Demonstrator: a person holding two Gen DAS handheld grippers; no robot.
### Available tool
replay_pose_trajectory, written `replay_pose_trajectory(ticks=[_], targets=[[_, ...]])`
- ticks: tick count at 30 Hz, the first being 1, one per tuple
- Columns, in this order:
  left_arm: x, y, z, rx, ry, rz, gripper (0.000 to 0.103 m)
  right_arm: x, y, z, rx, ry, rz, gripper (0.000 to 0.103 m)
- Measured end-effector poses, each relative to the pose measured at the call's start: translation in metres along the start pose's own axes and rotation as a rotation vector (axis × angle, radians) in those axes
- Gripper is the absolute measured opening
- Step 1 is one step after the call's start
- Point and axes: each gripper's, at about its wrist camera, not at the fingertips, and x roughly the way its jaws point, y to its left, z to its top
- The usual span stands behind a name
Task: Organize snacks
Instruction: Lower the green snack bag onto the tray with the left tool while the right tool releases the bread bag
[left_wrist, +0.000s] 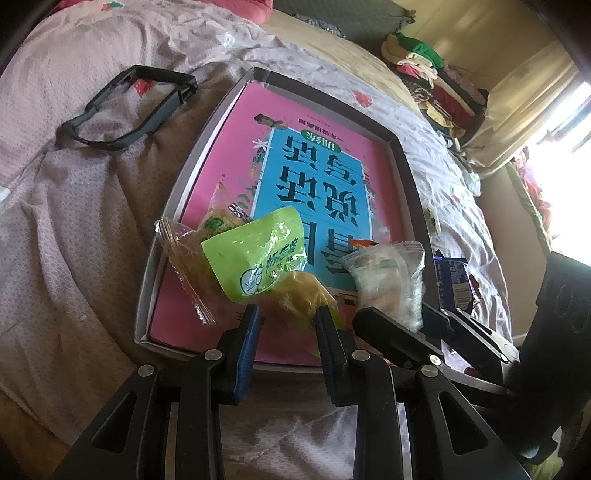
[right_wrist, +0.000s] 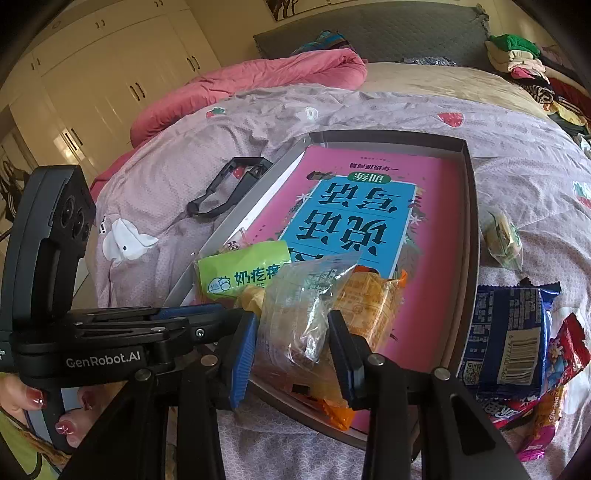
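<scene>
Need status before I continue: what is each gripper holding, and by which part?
The right gripper pinches the clear snack bag at its near end. The left gripper is open around the green-yellow packet, not gripping.

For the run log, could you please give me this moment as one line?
left gripper: open by green packet | right gripper: around clear packet | tray: three snacks | blue packet: outside
</scene>
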Motion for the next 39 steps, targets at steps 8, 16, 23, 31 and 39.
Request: replay_pose_trajectory(ticks=[8,16,23,31,39], targets=[[0.001,0.0,0.0,0.001,0.002,-0.01,0.033,-0.002,0.0,-0.002,-0.007,0.003,-0.003,0.04],[0.0,-0.001,0.0,0.008,-0.004,-0.013,0.04,-0.004,0.003,-0.005,-0.024,0.007,-0.013,0.041],[0.0,-0.001,0.001,0.004,-0.012,-0.021,0.048,-0.006,0.006,-0.008,-0.046,0.013,-0.016,0.041],[0.0,-0.002,0.002,0.01,-0.013,-0.015,0.053,-0.007,0.007,-0.01,-0.052,0.013,-0.019,0.044],[-0.003,-0.002,0.002,0.012,-0.022,-0.014,0.062,-0.01,0.005,-0.01,-0.041,0.007,-0.029,0.05]])
